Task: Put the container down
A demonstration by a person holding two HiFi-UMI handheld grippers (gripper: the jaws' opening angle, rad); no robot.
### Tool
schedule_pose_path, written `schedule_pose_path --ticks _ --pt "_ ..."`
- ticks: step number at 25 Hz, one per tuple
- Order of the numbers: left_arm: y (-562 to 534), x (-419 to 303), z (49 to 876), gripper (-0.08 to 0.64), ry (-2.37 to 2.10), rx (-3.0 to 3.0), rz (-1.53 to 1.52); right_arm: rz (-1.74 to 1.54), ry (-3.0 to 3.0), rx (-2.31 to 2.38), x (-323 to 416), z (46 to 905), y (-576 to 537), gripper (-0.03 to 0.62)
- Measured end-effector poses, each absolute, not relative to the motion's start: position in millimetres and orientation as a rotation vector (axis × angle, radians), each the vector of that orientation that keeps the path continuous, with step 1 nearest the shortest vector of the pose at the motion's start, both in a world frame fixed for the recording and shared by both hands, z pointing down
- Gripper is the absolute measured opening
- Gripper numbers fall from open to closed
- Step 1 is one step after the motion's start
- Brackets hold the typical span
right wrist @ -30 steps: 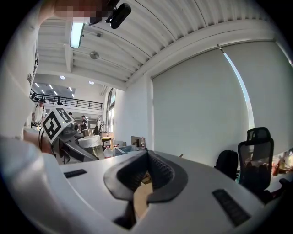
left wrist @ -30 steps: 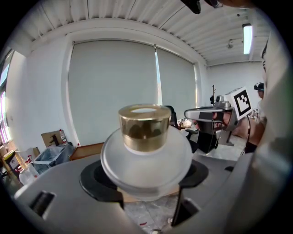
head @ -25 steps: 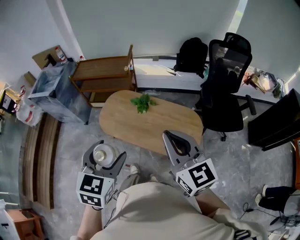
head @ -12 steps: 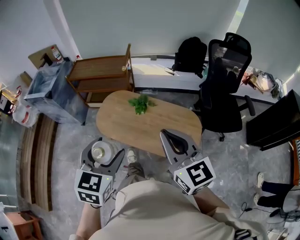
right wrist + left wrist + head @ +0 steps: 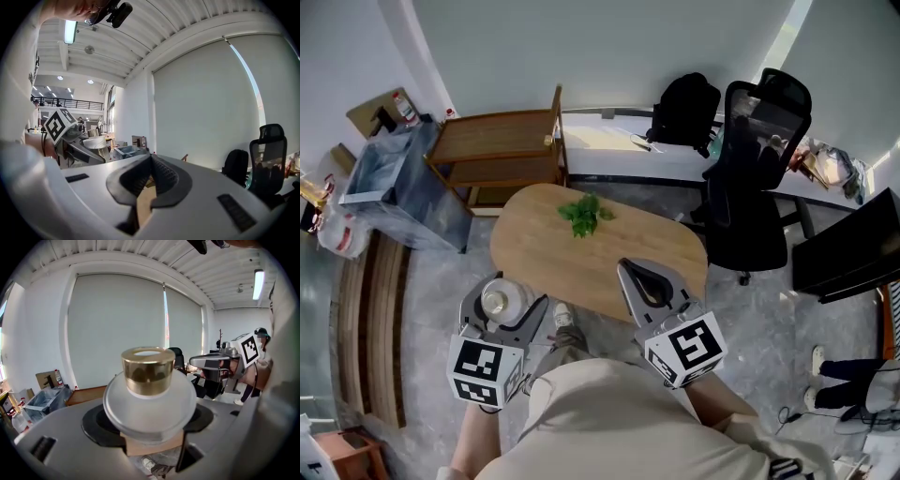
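Observation:
The container (image 5: pixel 149 394) is a round frosted-glass jar with a gold cap (image 5: pixel 147 369). My left gripper (image 5: pixel 503 302) is shut on it, the jaws clamping its sides. In the head view the jar (image 5: pixel 499 302) hangs over the grey floor, just left of the oval wooden table (image 5: pixel 598 251). My right gripper (image 5: pixel 645 286) is shut with nothing in it and hovers over the table's near edge. From the right gripper view its two black pads (image 5: pixel 151 177) meet, and the left gripper with the jar (image 5: pixel 96 141) appears at far left.
A small green plant (image 5: pixel 584 214) sits on the table's far side. Behind stand a wooden shelf unit (image 5: pixel 502 150), a grey bin (image 5: pixel 389 183), a black office chair (image 5: pixel 755 178) and a black backpack (image 5: pixel 684 108). A person's shoe (image 5: pixel 562 317) is on the floor below.
The view has shifted slightly; both grippers sit a little lower and left in frame relative to the table. The left gripper's hold on the jar is unchanged.

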State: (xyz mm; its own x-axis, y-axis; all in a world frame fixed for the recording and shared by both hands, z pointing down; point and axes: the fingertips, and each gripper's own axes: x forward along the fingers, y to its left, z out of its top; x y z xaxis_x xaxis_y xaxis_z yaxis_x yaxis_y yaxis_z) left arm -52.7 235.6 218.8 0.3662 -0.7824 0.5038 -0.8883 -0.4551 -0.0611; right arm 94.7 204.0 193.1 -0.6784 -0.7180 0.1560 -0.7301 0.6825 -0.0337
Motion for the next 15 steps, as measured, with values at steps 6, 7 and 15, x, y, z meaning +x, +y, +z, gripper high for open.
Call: schedule_pose_path --ticks 6,7,15 --pt "183 -73 227 0.333 -1.456 2.401 0.708 0.166 -2.709 1.257 81 199 155 -0.004" --pt "174 -76 228 0.331 -1.444 2.405 0.71 0.171 -2.698 1.268 79 200 147 -0.004" --pt "103 -102 235 0.331 -1.322 2.458 0.739 0.203 -2.612 1.344 55 206 81 -0.003"
